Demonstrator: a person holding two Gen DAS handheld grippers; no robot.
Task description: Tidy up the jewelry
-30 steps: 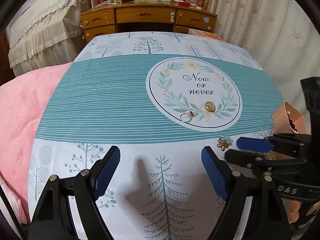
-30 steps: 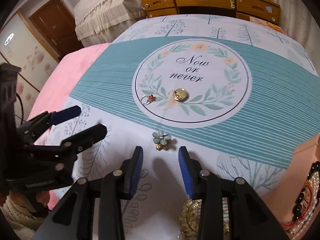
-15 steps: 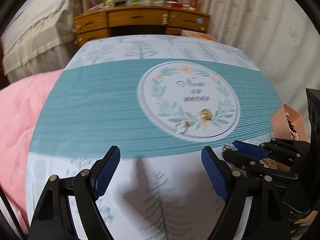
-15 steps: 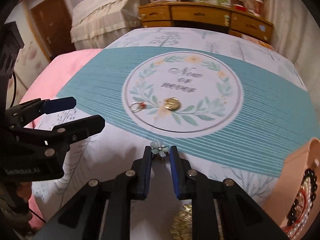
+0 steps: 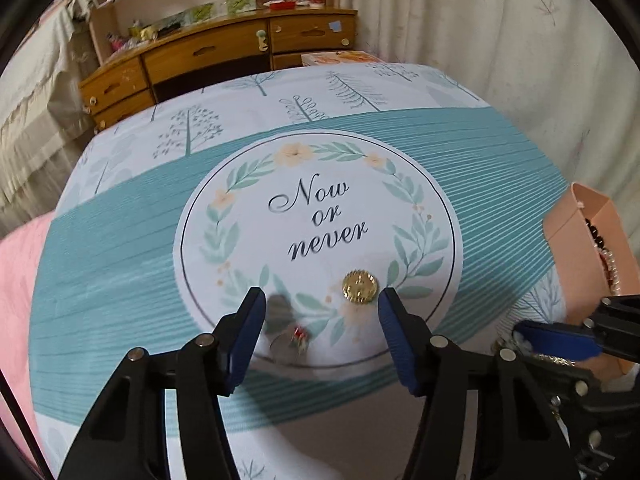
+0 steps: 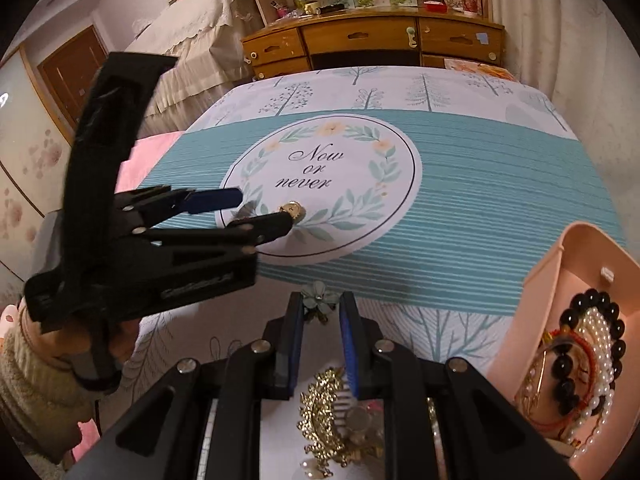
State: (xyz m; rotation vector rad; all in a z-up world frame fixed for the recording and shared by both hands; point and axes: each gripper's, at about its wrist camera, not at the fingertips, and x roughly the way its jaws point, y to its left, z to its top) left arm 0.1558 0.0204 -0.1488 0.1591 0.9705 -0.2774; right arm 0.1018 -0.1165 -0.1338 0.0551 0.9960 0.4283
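A silver ring with a red stone [image 5: 292, 340] and a round gold brooch [image 5: 360, 287] lie on the white circle of the printed cloth. My left gripper [image 5: 322, 304] is open just above them, the ring between its fingers; it also shows in the right wrist view [image 6: 264, 208]. My right gripper [image 6: 319, 306] is closed on a pale green flower brooch [image 6: 319, 300] at its fingertips, near the cloth's front edge. A pink jewelry box [image 6: 560, 280] at the right holds a black bead bracelet [image 6: 600, 308] and pearl strands.
A gold ornate comb [image 6: 328, 412] lies under my right gripper. The pink box also shows at the right in the left wrist view [image 5: 576, 216]. A wooden desk [image 5: 224, 52] stands beyond the table, a pink quilt [image 5: 16, 280] at the left, curtains at the right.
My left gripper has moved forward over the ring and gold brooch. My right gripper has narrowed from open onto the flower brooch.
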